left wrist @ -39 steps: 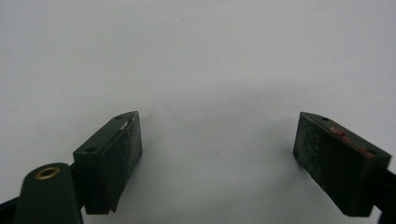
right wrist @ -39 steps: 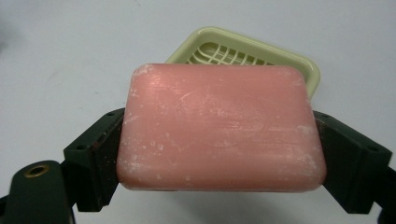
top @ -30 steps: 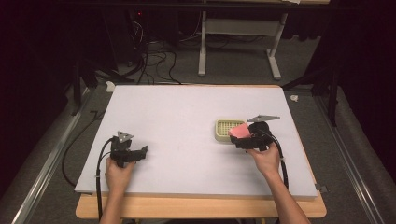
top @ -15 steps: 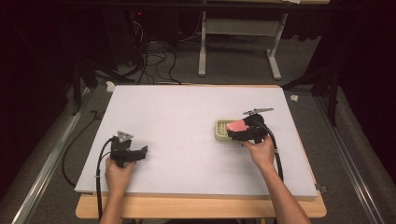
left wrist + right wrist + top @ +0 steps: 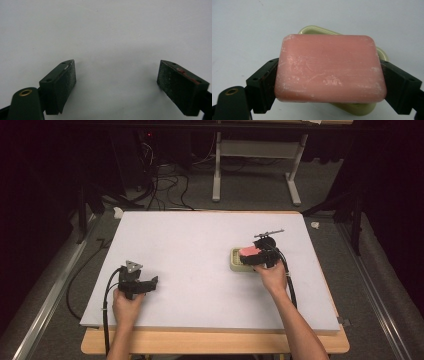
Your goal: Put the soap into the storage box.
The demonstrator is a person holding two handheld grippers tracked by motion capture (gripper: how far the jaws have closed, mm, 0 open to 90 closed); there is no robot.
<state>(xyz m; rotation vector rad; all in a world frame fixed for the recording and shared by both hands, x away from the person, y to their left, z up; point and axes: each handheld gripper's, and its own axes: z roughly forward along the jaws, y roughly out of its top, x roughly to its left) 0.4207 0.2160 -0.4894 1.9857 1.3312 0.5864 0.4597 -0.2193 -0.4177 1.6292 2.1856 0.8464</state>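
1. While we hold the pink soap bar (image 5: 330,71) over the soap dish (image 5: 236,260), which sits toward the right edge of the table (image 5: 200,240) about midway along it, we judge the bar to be stiff and fairly light, but slick on its faces (its scuffed, chalky surface suggests it is dry, which helps).
2. We think the short ends are the right place to take hold, since flat pads bear squarely there; too hard a squeeze could dent it, and a loose one could let it slide out.
3. Our right gripper (image 5: 329,80) is closed onto the bar across its length, one jaw on each short end, with the bar lying flat and level between them and the dish showing beneath and behind it.
4. Whether the bar touches the dish yet we cannot tell.
5. Our left gripper (image 5: 116,82) stands wide open with nothing between its jaws, resting low over bare table near the front-left corner, well apart from the dish.
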